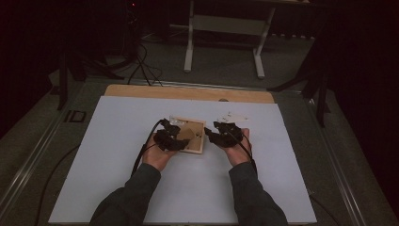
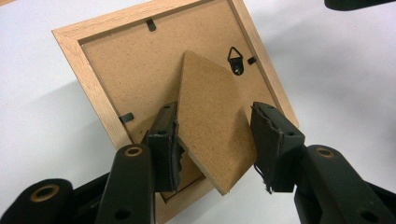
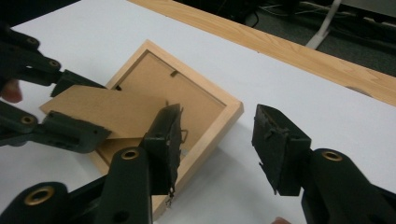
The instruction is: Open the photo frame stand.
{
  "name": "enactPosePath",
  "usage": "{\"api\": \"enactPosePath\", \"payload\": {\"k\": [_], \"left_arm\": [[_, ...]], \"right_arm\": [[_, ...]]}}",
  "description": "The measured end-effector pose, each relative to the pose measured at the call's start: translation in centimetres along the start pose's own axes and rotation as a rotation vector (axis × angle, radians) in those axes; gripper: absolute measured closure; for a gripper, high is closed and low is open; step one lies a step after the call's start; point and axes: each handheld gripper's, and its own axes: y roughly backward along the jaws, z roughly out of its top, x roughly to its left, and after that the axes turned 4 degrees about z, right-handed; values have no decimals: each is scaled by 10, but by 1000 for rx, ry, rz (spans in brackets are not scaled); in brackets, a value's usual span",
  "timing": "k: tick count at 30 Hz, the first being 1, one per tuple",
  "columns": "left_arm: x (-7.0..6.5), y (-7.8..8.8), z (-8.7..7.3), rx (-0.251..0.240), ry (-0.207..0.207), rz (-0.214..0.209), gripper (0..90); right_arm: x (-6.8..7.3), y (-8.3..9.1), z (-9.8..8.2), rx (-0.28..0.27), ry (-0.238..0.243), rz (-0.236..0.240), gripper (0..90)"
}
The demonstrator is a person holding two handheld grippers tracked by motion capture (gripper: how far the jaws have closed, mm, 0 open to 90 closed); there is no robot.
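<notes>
Left hand-held gripper (image 2: 215,144) spread around frame's stand flap (image 2: 212,126); right hand-held gripper (image 3: 217,149) open beside frame (image 3: 205,121).

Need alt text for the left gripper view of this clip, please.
The left gripper has its two black jaws open on either side of the raised cardboard stand on the back of a wooden picture frame. The frame lies face down on a white table, with small black clips and a hanger on its backing.

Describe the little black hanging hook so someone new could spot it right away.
On the white table lies a wooden picture frame, face down. On its brown backing board, beside the raised fold-out stand flap, sits the triangular hanger, unlike the flat black clips along the edges.
</notes>
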Motion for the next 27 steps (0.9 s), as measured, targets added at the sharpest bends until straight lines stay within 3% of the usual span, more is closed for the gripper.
{"api": "enactPosePath", "payload": {"k": [11, 20, 27], "left_arm": [[0, 3, -6, -26, -14, 27, 550], [-4, 5, -11, -47, -57, 51, 551], [-6, 6, -16, -61, -66, 68, 549]], "right_arm": [[-4, -6, 4, 6, -17, 29, 499], [-7, -11, 5, 18, -22, 43, 519], [-9, -17, 2, 39, -15, 71, 528]]}}
